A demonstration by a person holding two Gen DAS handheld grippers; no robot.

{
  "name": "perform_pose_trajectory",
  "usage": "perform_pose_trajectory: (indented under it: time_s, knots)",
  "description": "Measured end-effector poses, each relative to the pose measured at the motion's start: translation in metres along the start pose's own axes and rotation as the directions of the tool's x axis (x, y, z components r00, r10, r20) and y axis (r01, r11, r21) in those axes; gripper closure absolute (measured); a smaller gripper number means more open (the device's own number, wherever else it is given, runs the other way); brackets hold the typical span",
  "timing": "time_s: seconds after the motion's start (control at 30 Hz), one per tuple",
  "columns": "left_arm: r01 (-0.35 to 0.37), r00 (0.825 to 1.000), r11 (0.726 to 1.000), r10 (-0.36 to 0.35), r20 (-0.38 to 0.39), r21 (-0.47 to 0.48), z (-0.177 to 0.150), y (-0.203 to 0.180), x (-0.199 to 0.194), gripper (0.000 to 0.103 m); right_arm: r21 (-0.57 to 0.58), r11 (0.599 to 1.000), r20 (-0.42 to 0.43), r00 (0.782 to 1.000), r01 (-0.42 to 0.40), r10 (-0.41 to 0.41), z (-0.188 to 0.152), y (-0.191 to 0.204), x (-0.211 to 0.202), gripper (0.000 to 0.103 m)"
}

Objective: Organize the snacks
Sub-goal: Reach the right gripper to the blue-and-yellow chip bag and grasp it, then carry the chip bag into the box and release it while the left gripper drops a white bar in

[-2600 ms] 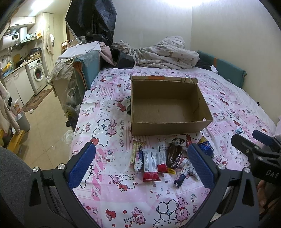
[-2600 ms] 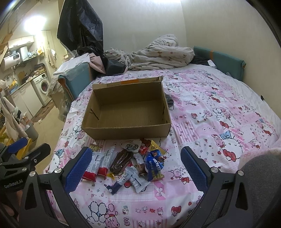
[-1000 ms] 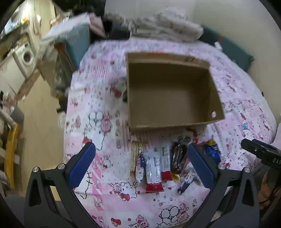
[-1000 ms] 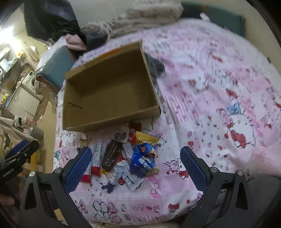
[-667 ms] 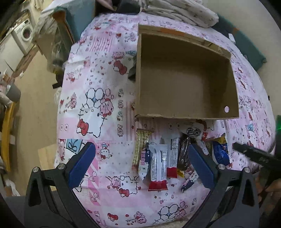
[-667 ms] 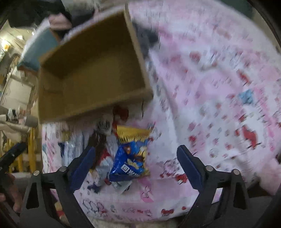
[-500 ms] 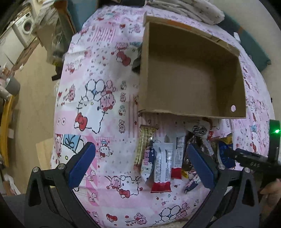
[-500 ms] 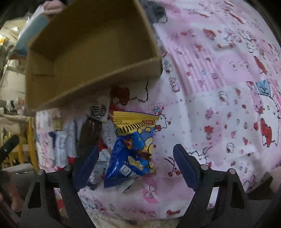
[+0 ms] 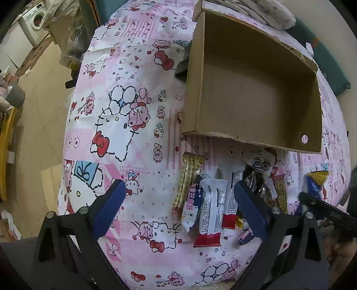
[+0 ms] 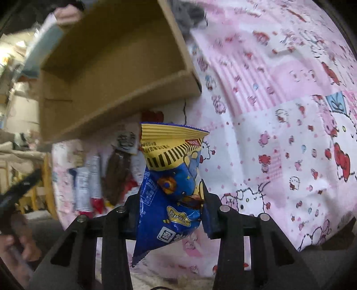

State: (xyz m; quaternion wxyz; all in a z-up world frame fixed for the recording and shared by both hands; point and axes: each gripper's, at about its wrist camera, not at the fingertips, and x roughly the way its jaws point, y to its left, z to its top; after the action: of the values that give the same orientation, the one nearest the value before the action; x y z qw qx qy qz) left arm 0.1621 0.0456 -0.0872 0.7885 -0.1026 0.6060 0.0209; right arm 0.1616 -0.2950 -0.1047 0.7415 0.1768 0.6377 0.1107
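Observation:
An empty cardboard box [image 9: 256, 93] stands on the pink cartoon bedsheet; it also shows in the right wrist view [image 10: 107, 73]. Several snack packets [image 9: 212, 200] lie in a row in front of it. My left gripper [image 9: 178, 207] is open above the left end of that row, touching nothing. My right gripper [image 10: 169, 212] is shut on a blue and yellow snack bag [image 10: 171, 176], held up just in front of the box's near right corner. The bag's top [image 9: 316, 178] shows at the right in the left wrist view.
A dark brown packet [image 10: 116, 176] and white bars with red ends [image 10: 87, 185] lie left of the held bag. A grey cloth [image 10: 189, 15] sits by the box's far corner. The bed's left edge drops to a wooden floor [image 9: 33, 111] with clutter.
My right gripper has closed on the blue and yellow bag and lifted it off the sheet. My left gripper has moved closer to the snack row and stays open.

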Motion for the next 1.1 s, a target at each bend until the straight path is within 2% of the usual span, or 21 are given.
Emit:
perform_pose_trajectory:
  time_s: [0.13, 0.2, 0.23, 0.3, 0.37, 0.47, 0.57, 0.8, 0.87, 0.93, 1.1]
  knots:
    - [-0.001, 1.000, 1.000, 0.001, 0.029, -0.011, 0.000, 0.000, -0.004, 0.016, -0.081, 0.994, 0.042, 0.996, -0.069, 0.072, -0.006, 0.009, -0.023, 0.076]
    - [-0.006, 0.999, 1.000, 0.006, 0.035, -0.007, 0.001, 0.001, -0.003, 0.017, -0.088, 0.990, 0.060, 0.992, -0.109, 0.115, -0.007, 0.015, -0.025, 0.077]
    - [-0.009, 1.000, 1.000, 0.009, 0.029, -0.006, 0.000, 0.001, -0.001, 0.021, -0.089, 0.989, 0.058, 0.991, -0.118, 0.123, -0.006, 0.016, -0.025, 0.077]
    - [-0.010, 1.000, 1.000, 0.010, 0.001, -0.002, -0.001, 0.002, 0.007, 0.033, -0.081, 0.988, 0.055, 0.989, -0.132, 0.137, -0.006, 0.018, -0.020, 0.077]
    - [0.001, 0.999, 1.000, -0.001, -0.043, -0.002, -0.004, 0.003, 0.018, 0.051, -0.076, 0.987, 0.043, 0.989, -0.140, 0.144, -0.007, 0.021, -0.015, 0.077]
    - [-0.001, 0.994, 1.000, 0.003, -0.106, 0.017, -0.010, -0.001, 0.035, 0.067, -0.082, 0.987, 0.032, 0.989, -0.138, 0.141, -0.009, 0.027, -0.007, 0.077]
    - [0.008, 0.989, 0.999, -0.001, -0.148, 0.047, -0.016, -0.009, 0.046, 0.070, -0.081, 0.986, 0.022, 0.989, -0.145, 0.148, -0.014, 0.036, 0.001, 0.077]
    - [-0.022, 0.983, 0.994, 0.042, -0.180, 0.109, -0.029, -0.027, 0.064, 0.070, -0.074, 0.986, 0.020, 0.988, -0.151, 0.153, -0.015, 0.038, 0.005, 0.076]
    - [-0.027, 0.977, 0.993, 0.051, -0.206, 0.115, -0.034, -0.030, 0.072, 0.077, -0.073, 0.986, 0.016, 0.988, -0.151, 0.152, -0.014, 0.041, 0.009, 0.076]
    - [-0.046, 0.977, 0.990, 0.072, -0.201, 0.130, -0.038, -0.033, 0.075, 0.088, -0.075, 0.987, 0.014, 0.989, -0.143, 0.145, -0.014, 0.041, 0.010, 0.076]
    - [-0.041, 0.987, 0.987, 0.064, -0.149, 0.155, -0.045, -0.040, 0.055, 0.088, -0.074, 0.987, 0.013, 0.989, -0.145, 0.147, -0.016, 0.041, 0.010, 0.076]
